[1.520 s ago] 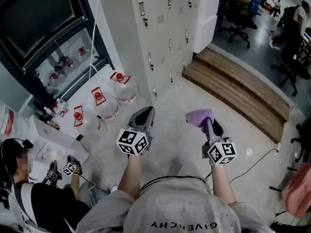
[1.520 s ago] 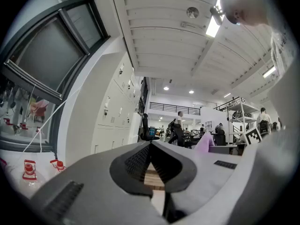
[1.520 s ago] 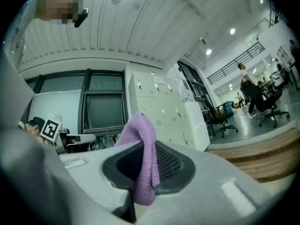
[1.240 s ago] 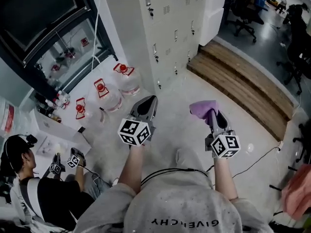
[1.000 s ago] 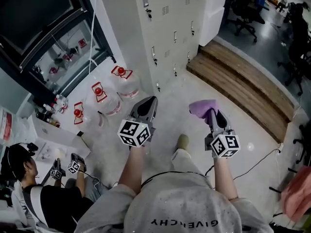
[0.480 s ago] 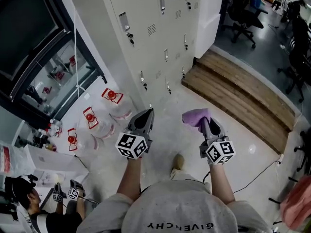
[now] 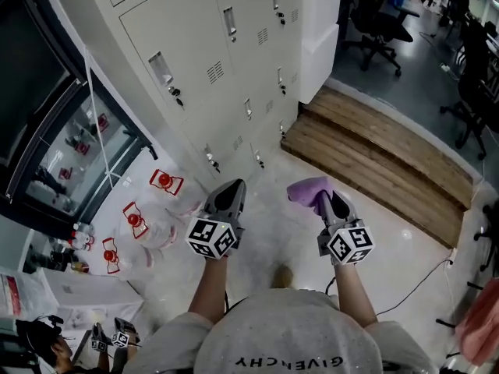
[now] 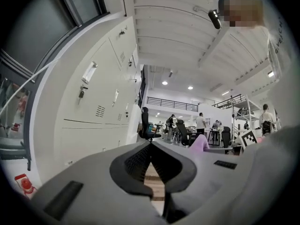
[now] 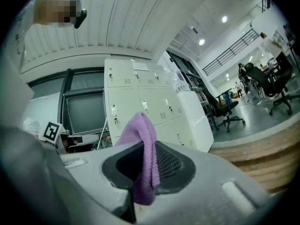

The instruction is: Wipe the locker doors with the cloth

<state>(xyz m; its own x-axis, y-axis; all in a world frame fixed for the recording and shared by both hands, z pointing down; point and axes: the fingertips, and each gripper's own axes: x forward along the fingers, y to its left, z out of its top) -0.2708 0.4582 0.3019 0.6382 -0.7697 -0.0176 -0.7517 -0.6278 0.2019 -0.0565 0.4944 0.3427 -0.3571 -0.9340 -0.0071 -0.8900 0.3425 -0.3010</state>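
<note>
To the left of the lockers (image 7: pixel 226 61), water jugs with red caps (image 7: pixel 134 218) sit on the floor. The lockers are a pale bank of shut doors, each with a small handle and vent slots. Out in front of them the person holds the left gripper (image 7: pixel 234 185), pointing toward the lower doors but apart from them. Its fingers (image 8: pixel 133 163) are pressed together at the tips with nothing between. Beside it, also short of the lockers, is the right gripper (image 7: pixel 326 201). Its fingers (image 9: pixel 168 163) are clamped on the purple cloth (image 7: pixel 306 189), which bunches up past the tips and hangs folded between the pads, touching no door. To the right of the lockers runs a wooden step (image 7: pixel 382 150), and beyond it stand office chairs (image 7: pixel 374 26).
</note>
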